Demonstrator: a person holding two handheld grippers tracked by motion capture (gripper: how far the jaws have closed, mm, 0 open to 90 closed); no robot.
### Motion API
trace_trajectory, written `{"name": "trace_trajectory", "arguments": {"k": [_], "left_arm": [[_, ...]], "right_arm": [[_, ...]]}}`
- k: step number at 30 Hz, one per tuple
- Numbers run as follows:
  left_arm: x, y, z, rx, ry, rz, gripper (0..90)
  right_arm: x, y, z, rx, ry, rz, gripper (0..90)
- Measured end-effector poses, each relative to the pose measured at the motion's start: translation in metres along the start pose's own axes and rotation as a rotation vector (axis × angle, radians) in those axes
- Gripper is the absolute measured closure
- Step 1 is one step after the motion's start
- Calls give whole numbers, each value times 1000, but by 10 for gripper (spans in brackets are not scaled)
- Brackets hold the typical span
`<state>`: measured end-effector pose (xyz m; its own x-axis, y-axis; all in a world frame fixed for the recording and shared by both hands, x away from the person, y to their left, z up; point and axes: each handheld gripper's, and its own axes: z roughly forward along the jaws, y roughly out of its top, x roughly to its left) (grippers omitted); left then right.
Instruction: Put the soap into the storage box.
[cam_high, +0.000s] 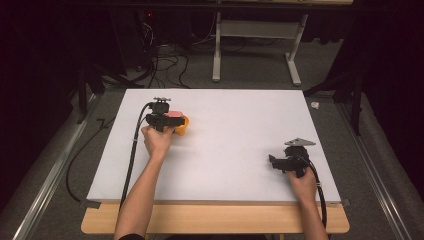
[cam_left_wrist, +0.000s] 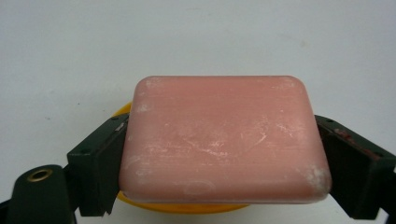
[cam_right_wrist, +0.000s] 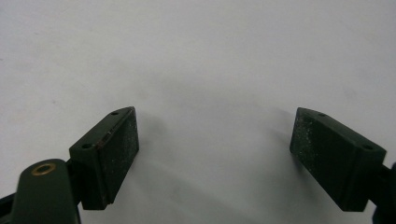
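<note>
In the upper left of the high view, our left gripper (cam_high: 172, 122), forearm stretched forward, clamps a pink rounded-rectangular soap bar (cam_left_wrist: 224, 140) over a yellow plastic dish (cam_high: 183, 126). Our right gripper (cam_high: 276, 161), lower right, rests wide open, holding nothing, on the white table (cam_high: 230, 150).

The left claw (cam_left_wrist: 224, 163) clamps a pink soap bar (cam_left_wrist: 224, 140) over a yellow dish (cam_left_wrist: 187, 207).

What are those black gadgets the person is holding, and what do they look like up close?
They are handheld grippers. Each, left gripper and right gripper, is black with two flat, blocky jaws, small screw holes and a brass ring near the base. A black cable trails from each; a grey three-cornered plate tops the right. The forearms are bare.
</note>
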<state>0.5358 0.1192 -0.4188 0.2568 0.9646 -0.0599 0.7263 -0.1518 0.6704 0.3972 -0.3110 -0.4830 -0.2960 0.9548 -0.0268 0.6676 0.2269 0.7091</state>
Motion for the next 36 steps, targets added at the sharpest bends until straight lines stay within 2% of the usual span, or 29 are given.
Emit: {"name": "trace_trajectory", "arguments": {"k": [36], "left_arm": [[0, -5, 24, 49, 25, -28, 133]], "right_arm": [[0, 0, 0, 0, 0, 1, 160]]}}
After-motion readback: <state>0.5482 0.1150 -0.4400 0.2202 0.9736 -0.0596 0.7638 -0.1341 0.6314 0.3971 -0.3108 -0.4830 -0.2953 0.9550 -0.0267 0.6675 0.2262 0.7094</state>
